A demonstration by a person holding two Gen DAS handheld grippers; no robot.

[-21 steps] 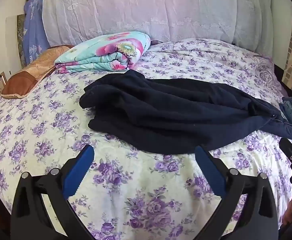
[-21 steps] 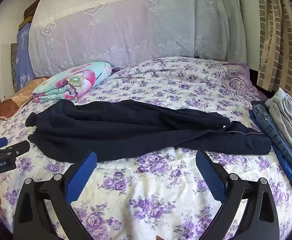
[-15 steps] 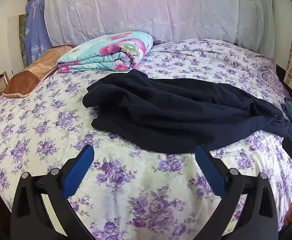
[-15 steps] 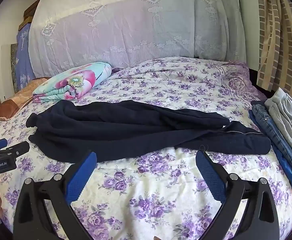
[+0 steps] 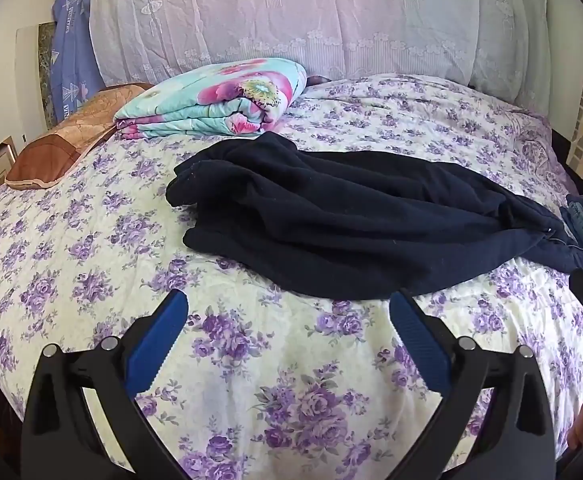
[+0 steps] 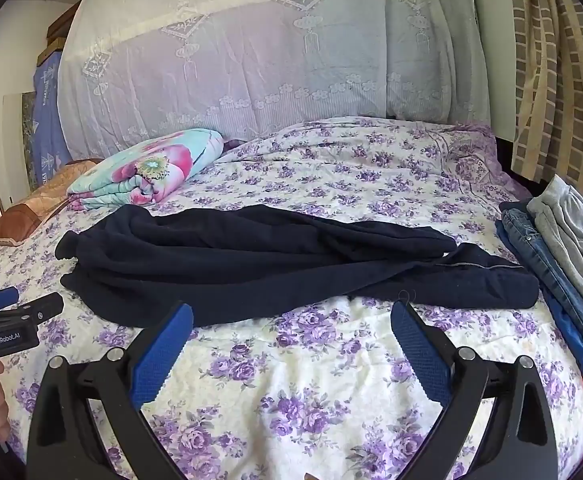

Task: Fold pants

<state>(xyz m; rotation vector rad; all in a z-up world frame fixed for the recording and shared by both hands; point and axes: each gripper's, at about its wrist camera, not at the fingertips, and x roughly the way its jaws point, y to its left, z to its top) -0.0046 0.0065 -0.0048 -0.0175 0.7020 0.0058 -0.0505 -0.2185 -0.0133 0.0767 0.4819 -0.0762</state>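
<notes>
Dark navy pants [image 5: 351, 216] lie crumpled lengthwise across the floral bed [image 5: 275, 364]; they also show in the right wrist view [image 6: 275, 260]. My left gripper [image 5: 289, 308] is open and empty, just short of the pants' near edge. My right gripper [image 6: 291, 316] is open and empty, also just short of the near edge, toward the pants' right end. The left gripper's body shows at the left edge of the right wrist view [image 6: 7, 320].
A folded floral quilt [image 5: 215, 100] and a brown pillow [image 5: 63, 140] lie at the back left. A stack of folded jeans and grey clothes [image 6: 563, 240] sits at the bed's right edge. A lace-covered headboard [image 6: 251, 60] stands behind.
My left gripper has shifted slightly left and nearer, so the pants sit more to the right in its view. The right gripper has barely moved. Pants unchanged.
</notes>
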